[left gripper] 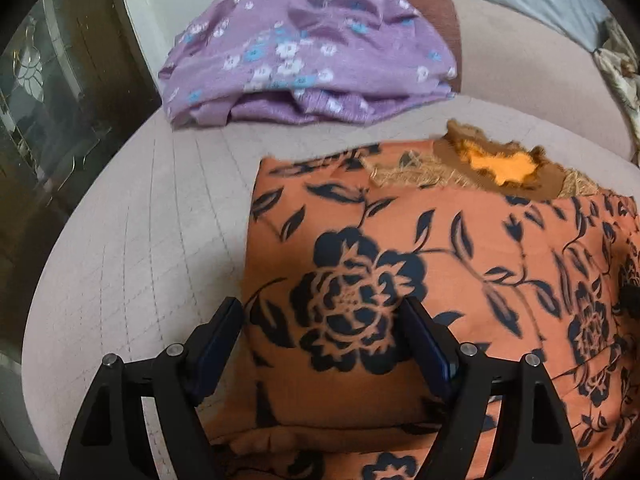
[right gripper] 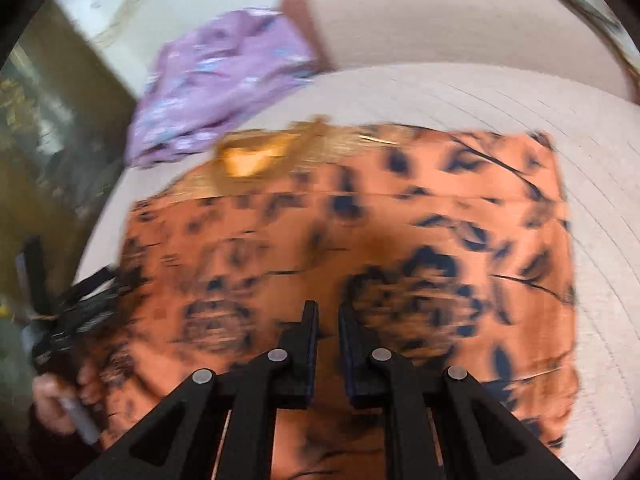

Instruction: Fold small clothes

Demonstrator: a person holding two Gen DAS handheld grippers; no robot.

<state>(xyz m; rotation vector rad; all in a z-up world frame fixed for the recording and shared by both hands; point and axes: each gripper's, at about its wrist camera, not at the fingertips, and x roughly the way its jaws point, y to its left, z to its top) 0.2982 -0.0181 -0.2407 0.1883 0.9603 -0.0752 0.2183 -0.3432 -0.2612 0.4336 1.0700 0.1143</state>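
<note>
**Now both my claws hang over the orange floral garment on the couch seat**

Clearly tilted downward, my left claw (left gripper: 320, 320) points at the near left part of the orange floral garment (left gripper: 420, 248). Its jaws stand wide apart, one finger over the bare seat just off the cloth's left edge, the other over a large dark printed flower. Nothing is pinched between them.

My right claw (right gripper: 328, 316) also tips downward, over the near middle of the same garment. Its jaws are drawn almost together, leaving only a thin slit, and I see no cloth caught in that slit. The right wrist view is smeared, so fine detail there is lost.

At the left edge of the right wrist view, a hand (right gripper: 60, 396) grips the handle of the left tool.

The orange garment lies folded into a rough rectangle on the pale quilted couch seat (left gripper: 140, 240). Its brown neckline with a bright orange patch (left gripper: 500, 168) faces the back of the seat.

A folded purple floral garment (left gripper: 304, 56) rests at the far left corner of the seat, well apart from the orange one, against the backrest (left gripper: 532, 56).

Bare seat runs open along the orange cloth's left edge, its right edge, and the strip between the two garments. A dark glass-fronted cabinet (left gripper: 60, 100) stands past the seat's left edge.
</note>
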